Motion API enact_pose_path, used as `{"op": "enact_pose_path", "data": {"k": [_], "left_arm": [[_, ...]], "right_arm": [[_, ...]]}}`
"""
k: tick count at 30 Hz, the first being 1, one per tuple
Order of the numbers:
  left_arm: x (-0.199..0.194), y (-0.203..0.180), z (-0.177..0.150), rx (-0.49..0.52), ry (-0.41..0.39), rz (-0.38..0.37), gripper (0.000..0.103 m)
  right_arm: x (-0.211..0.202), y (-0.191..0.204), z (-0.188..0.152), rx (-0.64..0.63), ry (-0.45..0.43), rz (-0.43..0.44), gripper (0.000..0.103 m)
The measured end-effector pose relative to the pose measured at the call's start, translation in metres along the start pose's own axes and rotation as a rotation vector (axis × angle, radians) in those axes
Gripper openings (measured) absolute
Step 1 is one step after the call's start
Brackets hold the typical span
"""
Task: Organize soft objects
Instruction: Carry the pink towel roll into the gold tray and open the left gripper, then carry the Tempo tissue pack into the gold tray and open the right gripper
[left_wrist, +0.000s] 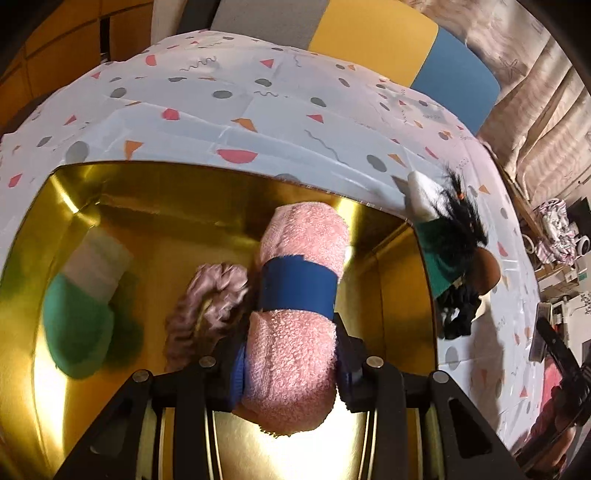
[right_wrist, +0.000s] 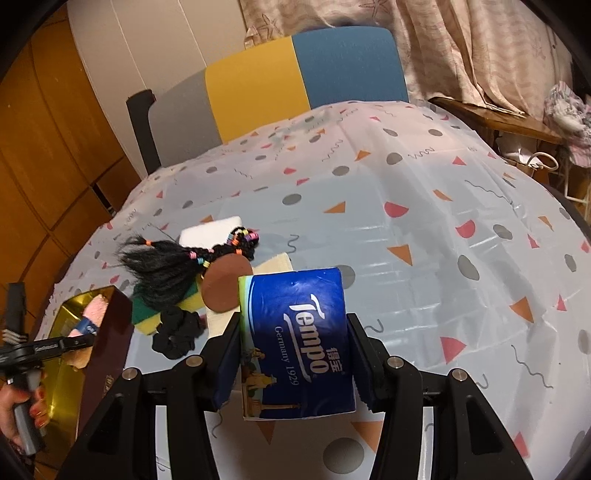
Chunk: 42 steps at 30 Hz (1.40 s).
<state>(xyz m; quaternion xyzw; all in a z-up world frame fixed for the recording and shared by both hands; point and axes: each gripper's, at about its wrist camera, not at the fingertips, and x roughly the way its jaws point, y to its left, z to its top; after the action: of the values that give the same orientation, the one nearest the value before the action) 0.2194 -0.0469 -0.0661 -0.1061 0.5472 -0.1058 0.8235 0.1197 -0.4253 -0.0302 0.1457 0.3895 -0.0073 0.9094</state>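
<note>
- The left gripper (left_wrist: 290, 373) is clamped on a rolled pink towel (left_wrist: 299, 314) with a blue band round its middle, gripping the near end and holding it over the open gold box (left_wrist: 399, 295). I judge it is held by the end so that the roll can be lowered lengthwise into the box.
- Already lying in the box are a green and white mitt (left_wrist: 81, 306) at the left and a mauve scrunchie (left_wrist: 210, 302) just beside the towel; whether towel and scrunchie touch I cannot tell.
- The right gripper (right_wrist: 293, 354) is closed on a blue tissue pack (right_wrist: 295, 343), fingers pressing its two long sides, the pack held above the patterned tablecloth (right_wrist: 424, 229). Probably it waits here for its turn at the box.
- Still out on the cloth, left of the pack and right of the box: a doll with black braided hair (right_wrist: 173, 262), a white sponge (right_wrist: 212, 230) behind it, a green and yellow sponge (right_wrist: 162, 310) under the hair, and a black scrunchie (right_wrist: 179, 332) nearest.
- Only the left view shows the inside of the box and what lies there.
- Only the right view shows the whole pile of things left to sort, the box's dark outer wall, and the person's hand (right_wrist: 22, 417) round the left gripper's handle.
- A chair with grey, yellow and blue back (right_wrist: 280, 85) stands at the table's far side.
</note>
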Motion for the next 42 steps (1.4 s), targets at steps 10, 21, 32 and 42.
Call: {"op": "enact_pose_path", "data": {"k": [10, 21, 32, 42], "left_arm": [[-0.017, 0.007, -0.016, 0.023, -0.044, 0.067, 0.048], [-0.052, -0.002, -0.053, 0.092, -0.128, 0.038, 0.049], [-0.065, 0.011, -0.081, 0.15, -0.146, 0.058, 0.049], [-0.078, 0.034, -0.095, 0.117, -0.182, 0.056, 0.049]], "right_arm": [[0.002, 0.0, -0.001, 0.007, 0.006, 0.011, 0.053], [-0.002, 0.024, -0.009, -0.039, -0.005, 0.06, 0.053], [0.012, 0.097, -0.044, 0.009, 0.139, 0.225, 0.053], [0.015, 0.202, -0.041, -0.109, 0.144, 0.312, 0.053]]}}
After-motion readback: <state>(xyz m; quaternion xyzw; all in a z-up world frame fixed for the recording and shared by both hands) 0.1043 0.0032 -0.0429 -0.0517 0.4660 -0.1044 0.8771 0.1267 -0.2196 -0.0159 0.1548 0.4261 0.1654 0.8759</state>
